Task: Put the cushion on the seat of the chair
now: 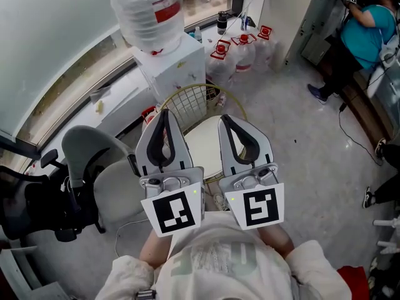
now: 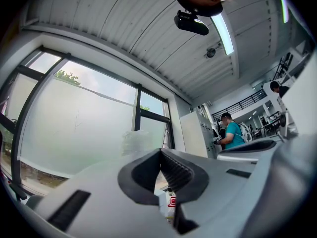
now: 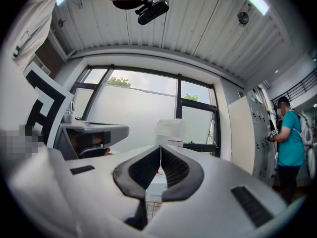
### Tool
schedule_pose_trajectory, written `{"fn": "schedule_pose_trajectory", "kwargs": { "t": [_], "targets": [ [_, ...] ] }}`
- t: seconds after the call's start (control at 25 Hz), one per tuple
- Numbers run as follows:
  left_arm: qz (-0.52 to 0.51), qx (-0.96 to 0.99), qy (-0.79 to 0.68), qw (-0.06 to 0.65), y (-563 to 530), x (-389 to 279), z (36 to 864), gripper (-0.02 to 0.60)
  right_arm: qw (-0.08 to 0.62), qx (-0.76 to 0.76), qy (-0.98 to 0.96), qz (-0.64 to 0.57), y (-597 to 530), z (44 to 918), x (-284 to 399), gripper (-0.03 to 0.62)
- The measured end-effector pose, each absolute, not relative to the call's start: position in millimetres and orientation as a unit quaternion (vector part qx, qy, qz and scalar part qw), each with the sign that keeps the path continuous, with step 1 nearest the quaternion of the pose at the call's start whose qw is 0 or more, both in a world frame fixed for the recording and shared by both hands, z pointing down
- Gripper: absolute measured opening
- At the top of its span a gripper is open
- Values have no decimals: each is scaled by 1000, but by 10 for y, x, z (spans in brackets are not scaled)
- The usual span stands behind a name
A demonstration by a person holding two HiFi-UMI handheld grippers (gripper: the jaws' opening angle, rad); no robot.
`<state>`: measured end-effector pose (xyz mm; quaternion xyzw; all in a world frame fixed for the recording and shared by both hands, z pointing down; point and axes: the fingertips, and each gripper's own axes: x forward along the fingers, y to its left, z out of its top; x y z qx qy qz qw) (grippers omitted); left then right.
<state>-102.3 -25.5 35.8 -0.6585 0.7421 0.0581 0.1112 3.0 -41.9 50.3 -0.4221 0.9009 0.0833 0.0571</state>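
Observation:
Both grippers are raised side by side close under the head camera. My left gripper (image 1: 165, 112) (image 2: 160, 151) is shut, pads together, with nothing between them. My right gripper (image 1: 223, 119) (image 3: 160, 147) is shut and empty too. Below and between them stands a gold wire chair (image 1: 195, 99). A white cushion (image 1: 204, 147) lies flat on its seat, its sides hidden by the grippers. Both gripper views look level toward the windows, and neither shows the chair seat.
A grey office chair (image 1: 94, 167) stands at the left. Behind the wire chair is a white water dispenser (image 1: 172, 64) with a large bottle (image 1: 147, 8), and water jugs (image 1: 240, 52) stand beside it. A person in a teal shirt (image 1: 369, 24) stands at the far right.

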Motion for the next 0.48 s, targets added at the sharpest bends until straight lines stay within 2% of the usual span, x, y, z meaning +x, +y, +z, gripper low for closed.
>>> {"fn": "schedule_pose_trajectory", "kwargs": {
  "t": [0.48],
  "targets": [
    [60, -666, 735, 109, -364, -909, 408, 14, 55, -425, 901, 71, -539, 601, 220, 18]
  ]
}}
